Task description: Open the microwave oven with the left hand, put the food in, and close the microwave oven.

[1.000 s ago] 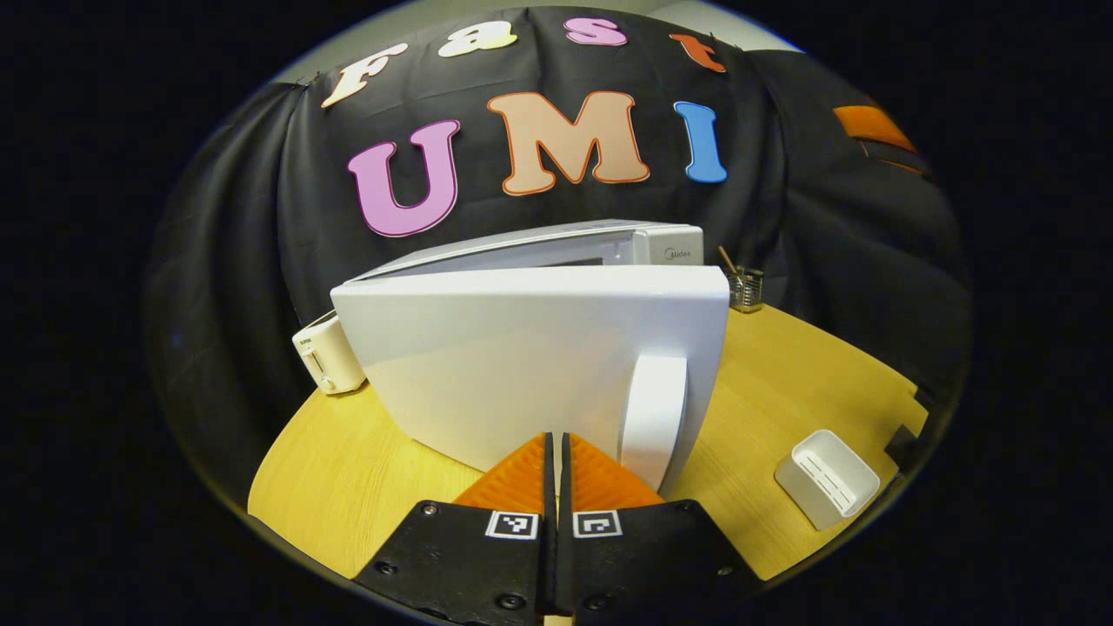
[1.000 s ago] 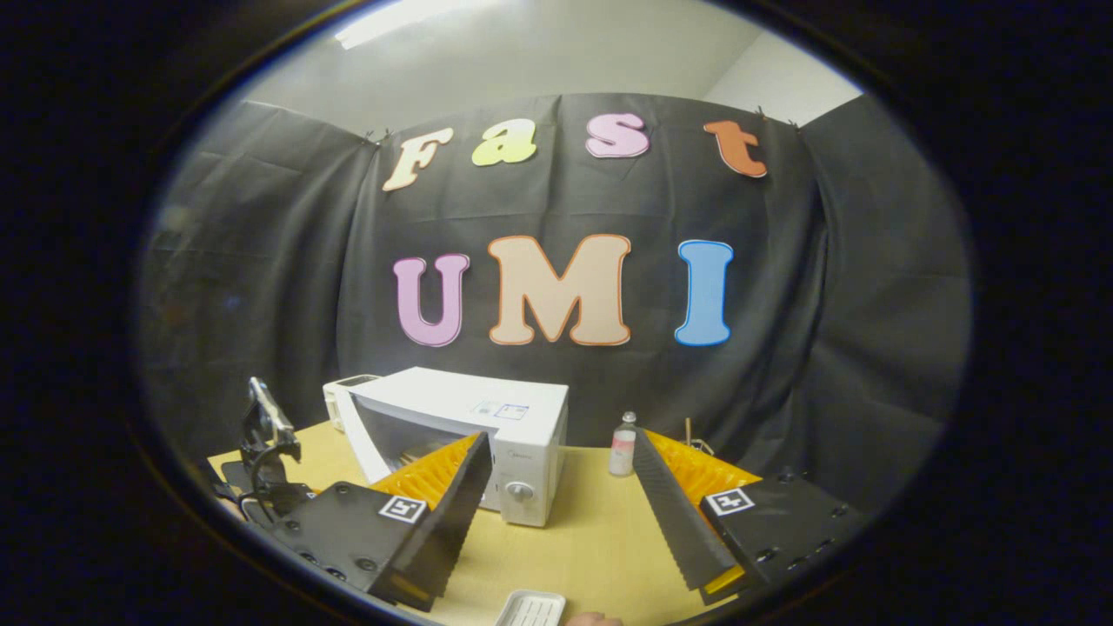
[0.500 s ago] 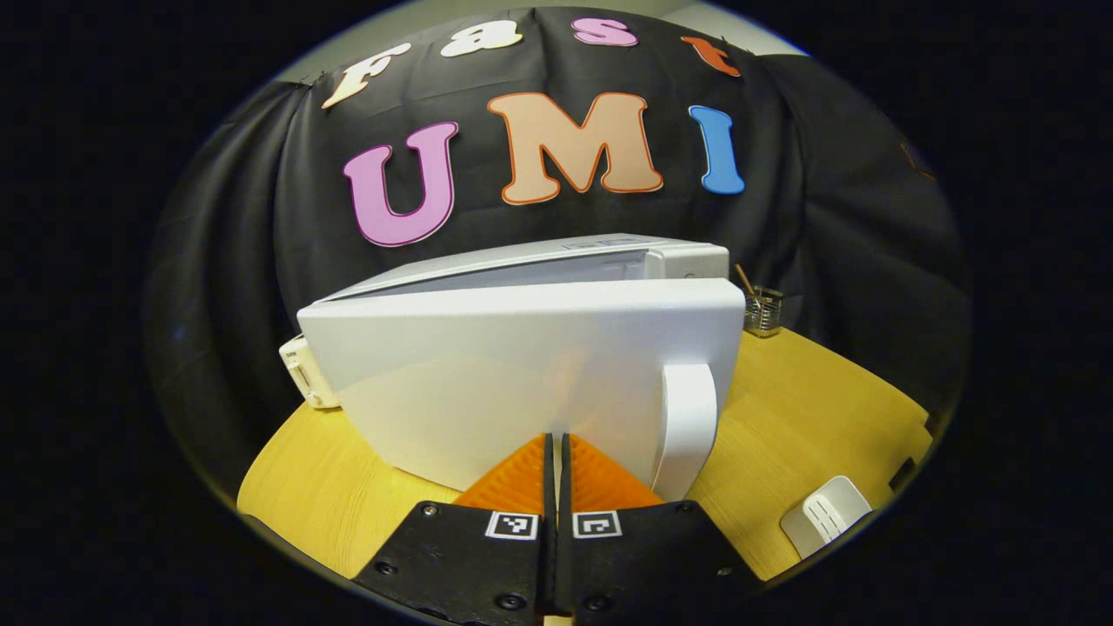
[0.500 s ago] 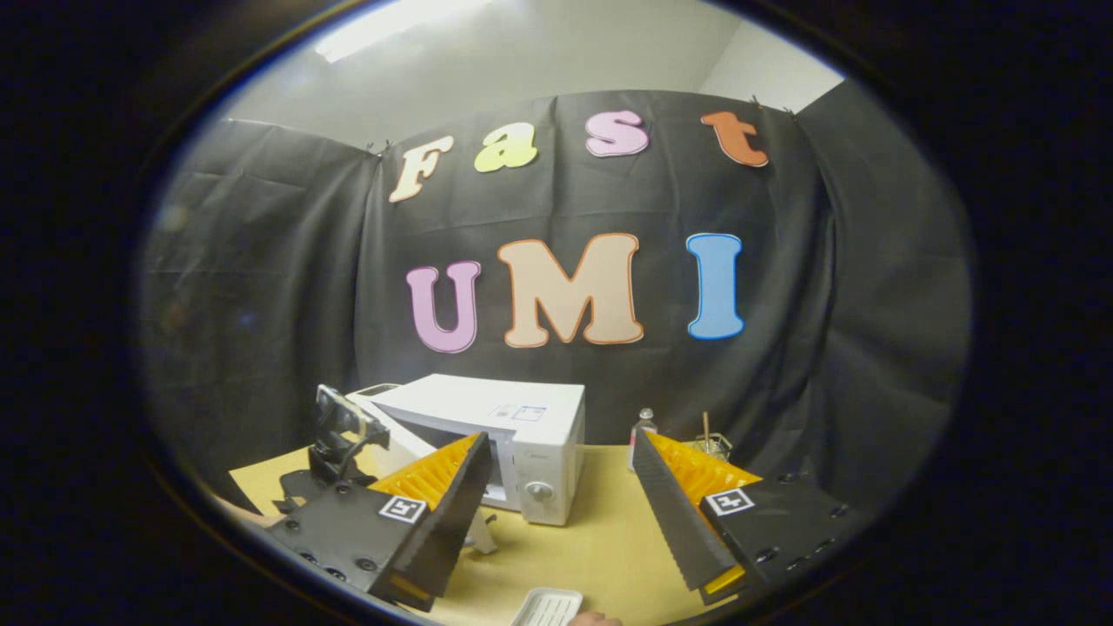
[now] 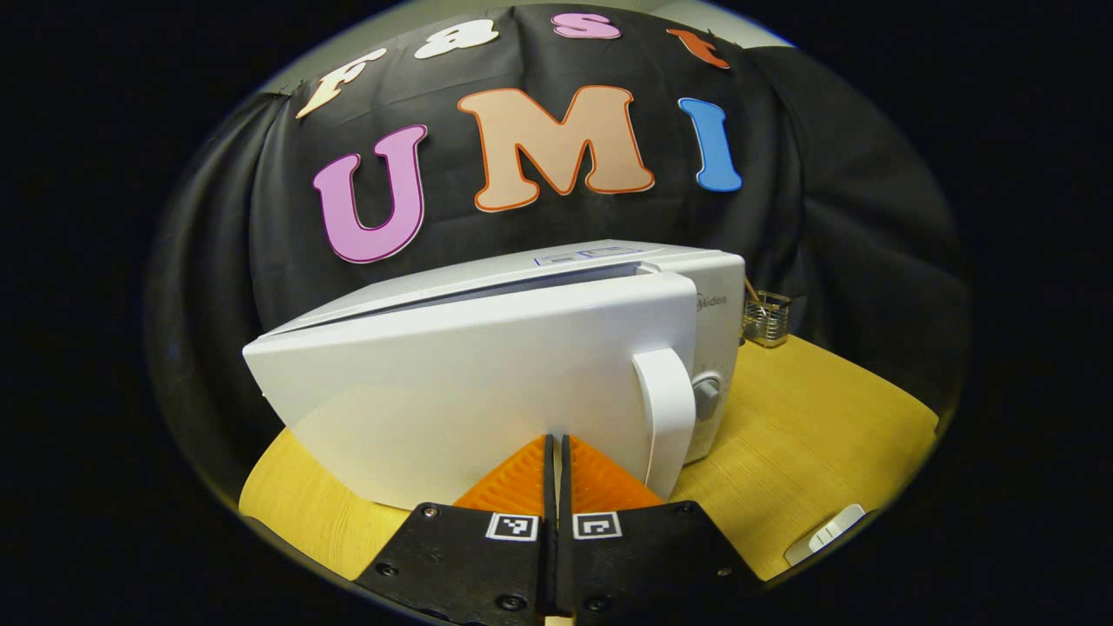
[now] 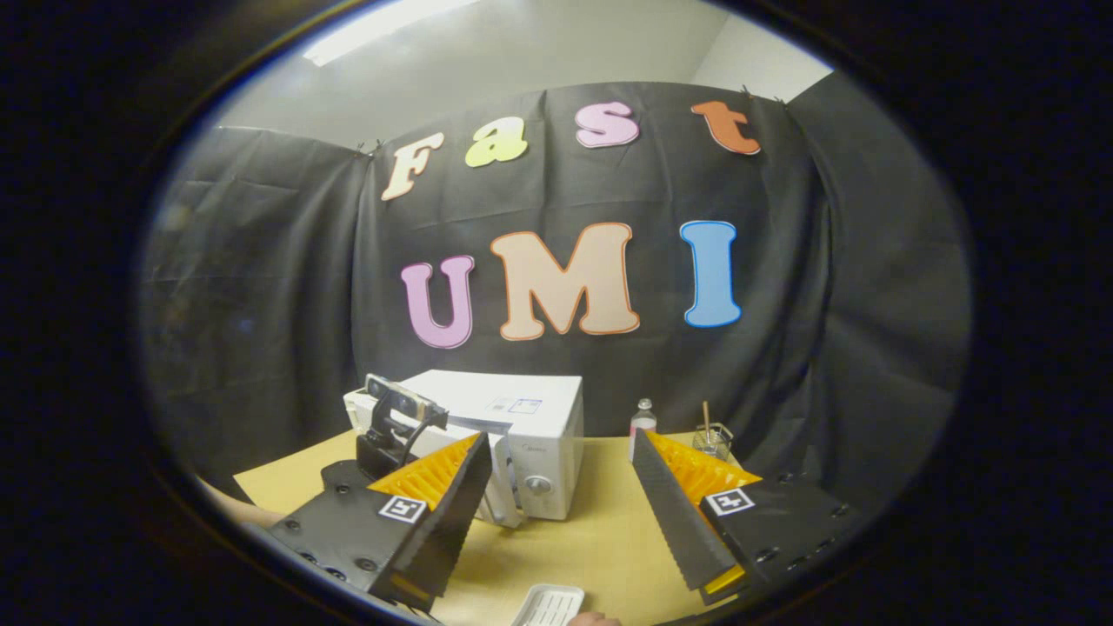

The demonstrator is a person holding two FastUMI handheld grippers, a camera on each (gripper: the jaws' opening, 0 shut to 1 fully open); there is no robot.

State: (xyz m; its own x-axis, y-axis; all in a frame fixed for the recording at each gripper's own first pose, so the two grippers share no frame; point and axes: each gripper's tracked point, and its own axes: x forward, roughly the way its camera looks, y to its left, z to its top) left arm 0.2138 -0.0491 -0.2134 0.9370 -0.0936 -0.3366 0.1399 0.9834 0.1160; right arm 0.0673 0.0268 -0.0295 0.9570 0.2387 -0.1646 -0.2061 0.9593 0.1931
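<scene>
Left gripper [image 5: 556, 452]: orange fingers pressed together with only a thin slit between them, nothing held; tips at the microwave door's lower front face.
Microwave oven [image 5: 696, 287]: white, directly ahead of the left gripper on the wooden table [image 5: 826, 435].
Door [image 5: 487, 382]: nearly shut, a narrow gap visible along its top edge; vertical handle [image 5: 665, 417] just right of the left fingertips.
Control knob [image 5: 706, 396]: just beyond the handle.
Right gripper [image 6: 556, 487]: fingers spread wide, nothing between them; held back from the microwave, which stands ahead between the fingers.
White tray [image 6: 549, 604]: on the table, below the right gripper; contents cannot be told.
Bottle [image 6: 642, 422]: right of the oven, near the wire holder [image 6: 713, 439].
</scene>
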